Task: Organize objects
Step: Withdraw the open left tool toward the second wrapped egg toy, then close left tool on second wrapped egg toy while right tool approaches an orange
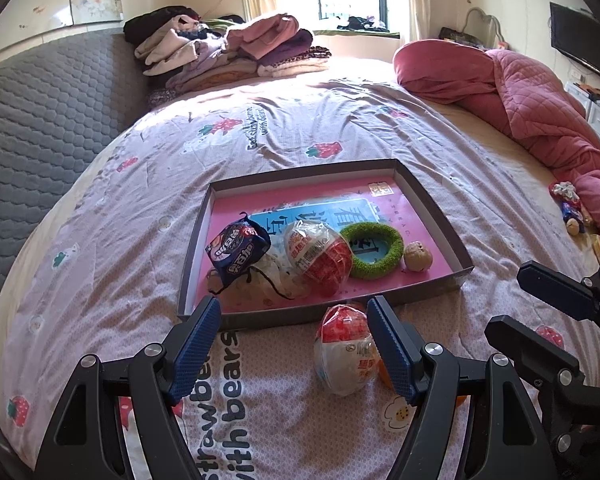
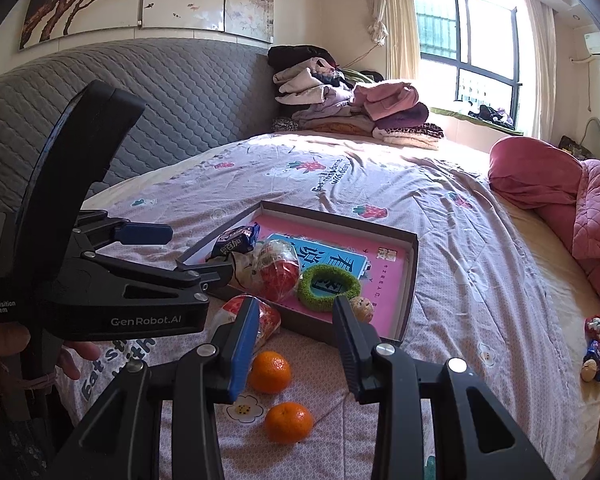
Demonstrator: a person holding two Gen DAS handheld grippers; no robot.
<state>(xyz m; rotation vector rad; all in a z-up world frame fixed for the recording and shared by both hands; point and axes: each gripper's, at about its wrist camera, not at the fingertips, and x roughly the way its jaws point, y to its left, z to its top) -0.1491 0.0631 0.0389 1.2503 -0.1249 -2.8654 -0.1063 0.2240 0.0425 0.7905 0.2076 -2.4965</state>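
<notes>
A shallow cardboard tray [image 1: 436,216] with a pink floor lies on the bedspread. It holds a blue snack packet [image 1: 236,250], a wrapped red-and-white egg toy [image 1: 318,258], a green ring [image 1: 376,250], a small tan ball [image 1: 417,256] and a clear bag. A second wrapped egg toy [image 1: 342,354] lies in front of the tray, close to the inner side of my left gripper's [image 1: 294,308] right finger; that gripper is open. My right gripper [image 2: 296,304] is open above two oranges [image 2: 270,366] [image 2: 288,422] on the bed. Nothing is held.
Folded clothes [image 1: 236,48] are piled at the far end by the window. A pink quilt [image 1: 532,96] is bunched along the right side, with small toys and snacks [image 2: 598,344] beside it. A grey padded headboard [image 2: 140,92] runs along the left.
</notes>
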